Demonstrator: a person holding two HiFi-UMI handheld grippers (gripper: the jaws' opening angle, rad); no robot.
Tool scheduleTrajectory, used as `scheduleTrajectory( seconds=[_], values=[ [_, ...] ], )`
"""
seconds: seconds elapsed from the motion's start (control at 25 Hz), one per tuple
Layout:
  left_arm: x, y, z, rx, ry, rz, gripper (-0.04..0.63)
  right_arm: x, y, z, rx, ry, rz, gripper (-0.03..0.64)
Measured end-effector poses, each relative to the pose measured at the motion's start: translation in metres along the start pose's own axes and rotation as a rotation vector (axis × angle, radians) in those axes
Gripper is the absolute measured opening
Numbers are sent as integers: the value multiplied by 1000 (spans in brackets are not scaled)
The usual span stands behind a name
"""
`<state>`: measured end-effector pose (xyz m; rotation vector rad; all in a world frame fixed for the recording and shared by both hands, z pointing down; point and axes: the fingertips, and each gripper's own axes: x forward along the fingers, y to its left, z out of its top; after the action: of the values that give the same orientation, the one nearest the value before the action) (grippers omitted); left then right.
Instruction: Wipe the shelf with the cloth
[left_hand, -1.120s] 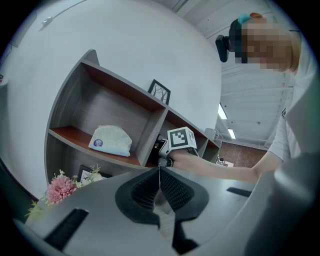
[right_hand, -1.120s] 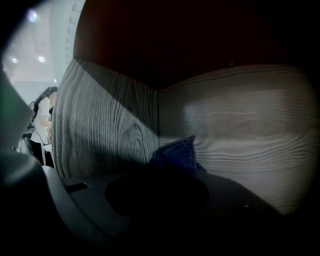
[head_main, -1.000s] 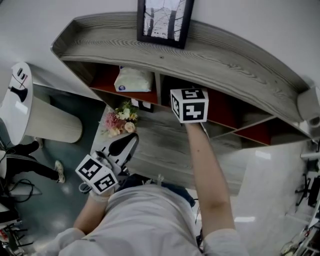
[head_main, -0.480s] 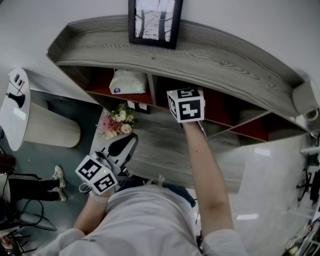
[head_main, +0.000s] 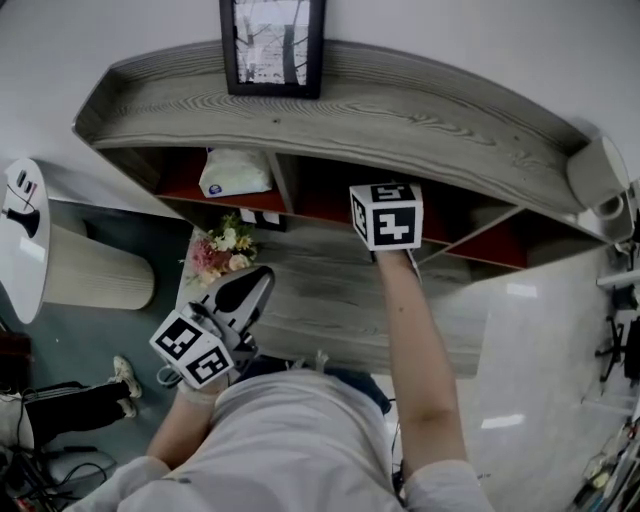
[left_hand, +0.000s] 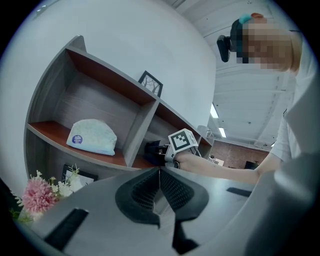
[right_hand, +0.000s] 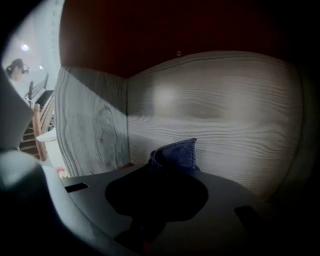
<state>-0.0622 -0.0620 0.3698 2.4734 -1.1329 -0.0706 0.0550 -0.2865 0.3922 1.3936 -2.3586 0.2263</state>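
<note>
Round white table (head_main: 20, 225): far left, on the floor beside the shelf unit (head_main: 430, 115); well apart from the work.

Left gripper (left_hand: 159, 175): held low before the left end of the lower board. Claw pressed together on nothing; idle.

Flower bunch (head_main: 222, 250): left end of the lower board, just beside the nose of the left gripper.

White packet (head_main: 235, 172): left compartment of the upper tier, lying on its red floor, apart from the divider (left_hand: 141, 129).

Framed picture (head_main: 272, 45): upright on the top board, toward its left end, against the wall.

Right gripper (right_hand: 162, 172): reached into the compartment just right of the divider. Claw pinching the blue cloth (right_hand: 177, 152). Only the marker cube visible from the head view.

Blue cloth: inside that same compartment, a short hemmed fold poking past the jaw tips, close before the grey back panel (right_hand: 215, 105). Contact with panel or floor not discernible.

Risks, as judged:
- Scraping the wood with bare jaw tips, owing to so little cloth beyond them.
- Losing the fold from the pinch on a hard drag along the board.
- Knocking the divider on a sideways sweep, given the dim, tight compartment.
- Toppling the flowers through a careless shift of the idle left gripper.
</note>
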Motion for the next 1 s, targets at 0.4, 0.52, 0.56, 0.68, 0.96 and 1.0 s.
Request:
scheduleTrajectory(
  seconds=[0.4,0.52,0.56,0.68,0.96,1.0],
  values=[
    [23,-18,-5,12,30,-81,17,-37,-68,-18,84,-3,-132,74],
    [29,-25,-6,15,38,-105,17,-46,-83,-22,149,-14,-154,74],
    [31,-26,-7,15,39,-111,17,-48,-87,-24,170,-12,-162,74],
    [36,-30,-7,16,42,-126,17,-55,-102,-28,211,-21,-198,74],
    [42,-33,-7,14,42,-142,17,-66,-117,-28,250,-57,-276,74],
    [42,-32,-7,13,40,-140,17,-66,-118,-28,250,-58,-285,74]
  ],
)
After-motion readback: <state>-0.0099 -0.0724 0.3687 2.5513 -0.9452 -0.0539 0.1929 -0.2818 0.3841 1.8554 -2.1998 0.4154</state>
